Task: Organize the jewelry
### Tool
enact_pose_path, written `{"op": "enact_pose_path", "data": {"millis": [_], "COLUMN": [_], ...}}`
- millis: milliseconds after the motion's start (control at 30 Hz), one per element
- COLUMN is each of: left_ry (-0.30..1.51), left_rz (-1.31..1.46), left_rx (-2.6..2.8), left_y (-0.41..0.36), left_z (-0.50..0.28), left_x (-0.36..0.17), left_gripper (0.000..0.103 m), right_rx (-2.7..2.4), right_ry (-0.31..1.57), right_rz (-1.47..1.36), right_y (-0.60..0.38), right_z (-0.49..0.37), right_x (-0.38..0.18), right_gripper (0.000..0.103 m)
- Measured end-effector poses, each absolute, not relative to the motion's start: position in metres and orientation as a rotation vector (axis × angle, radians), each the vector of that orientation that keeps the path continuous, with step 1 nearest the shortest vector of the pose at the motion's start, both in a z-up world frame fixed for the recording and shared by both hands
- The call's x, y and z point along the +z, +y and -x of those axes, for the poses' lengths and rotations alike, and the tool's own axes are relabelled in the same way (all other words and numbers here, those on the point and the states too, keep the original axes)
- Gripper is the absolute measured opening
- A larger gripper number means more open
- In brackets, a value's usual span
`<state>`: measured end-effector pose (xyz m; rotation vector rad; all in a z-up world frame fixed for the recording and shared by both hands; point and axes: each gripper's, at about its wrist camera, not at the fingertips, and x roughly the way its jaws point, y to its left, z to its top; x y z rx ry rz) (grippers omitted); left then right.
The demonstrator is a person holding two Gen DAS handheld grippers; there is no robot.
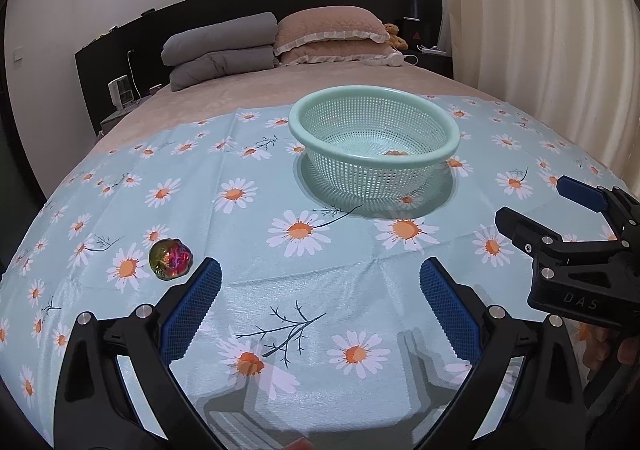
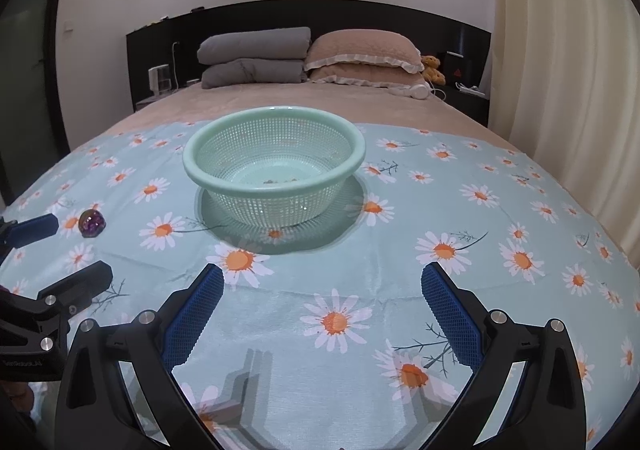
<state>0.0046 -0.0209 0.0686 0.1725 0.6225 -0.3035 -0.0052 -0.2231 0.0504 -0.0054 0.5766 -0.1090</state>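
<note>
A bed [image 2: 320,106] is filling both views, and a daisy-print cloth [image 2: 320,290] is lying across its near end. A pale green basket [image 2: 274,166] is sitting on the cloth, and something small and brownish [image 1: 396,153] is lying on its floor, probably jewelry already put away, though the mesh is making it hard to tell. One shiny multicoloured bead-like piece [image 1: 171,259] is lying on the cloth, well apart from the basket, so the job is looking part done, with at least this piece left. The left tongs [image 1: 320,290] are hovering wide open and holding nothing, with the piece just beside their left finger. The right tongs [image 2: 322,290] are likewise gaping empty, facing the basket.
</note>
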Motion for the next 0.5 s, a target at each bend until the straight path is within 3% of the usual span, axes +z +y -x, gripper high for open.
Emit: {"op": "enact_pose_path", "data": {"millis": [500], "left_ry": [0.602], "left_rz": [-0.175], "left_rx": [-0.288], "left_y": [-0.0184], "left_z": [-0.0039], "left_x": [0.0687], "left_gripper": [0.097], "right_rx": [-0.094], "right_ry": [0.577], "right_rz": [0.009], "right_y": [-0.2220], "right_z": [0.0052], "right_x": [0.0512], "right_gripper": [0.095]}}
